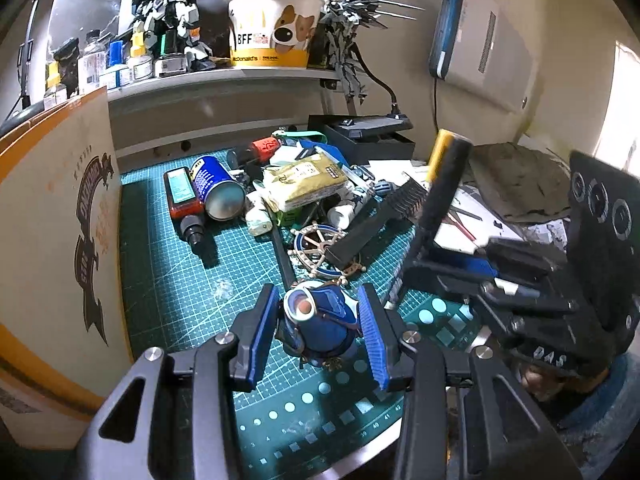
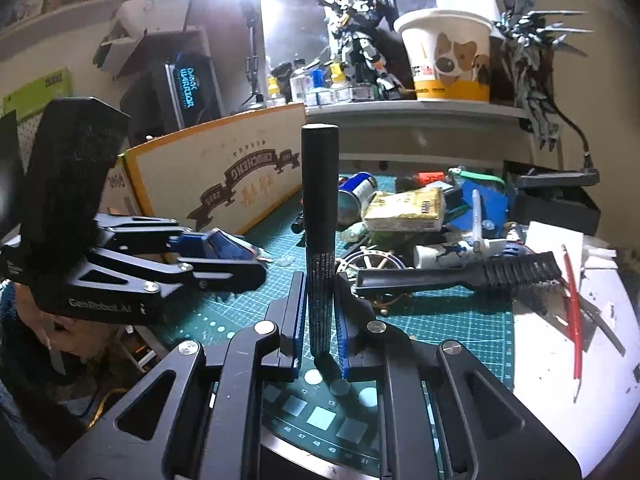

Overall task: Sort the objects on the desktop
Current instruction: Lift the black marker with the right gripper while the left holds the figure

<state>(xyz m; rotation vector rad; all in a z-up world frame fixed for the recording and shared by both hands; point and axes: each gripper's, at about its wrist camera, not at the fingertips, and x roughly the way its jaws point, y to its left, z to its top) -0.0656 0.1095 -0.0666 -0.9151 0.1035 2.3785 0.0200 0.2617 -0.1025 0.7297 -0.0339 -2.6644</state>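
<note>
Left gripper (image 1: 318,326) fingers clamp a blue figurine (image 1: 320,324) above the cutting mat (image 1: 180,280). Right gripper (image 2: 318,320) fingers pinch an upright black pen (image 2: 320,220).

Lower half of the blue figurine (image 1: 320,326) hidden between the left gripper's (image 1: 318,334) pads. Base of the black cylindrical tube (image 2: 320,240) hidden behind the right gripper's (image 2: 318,320) fingers; its fine print too small to read. Ship's-wheel ornament (image 1: 316,248) partly covered by the black brush (image 1: 372,224). Yellow-tipped tube end (image 1: 440,152) blurred.
</note>
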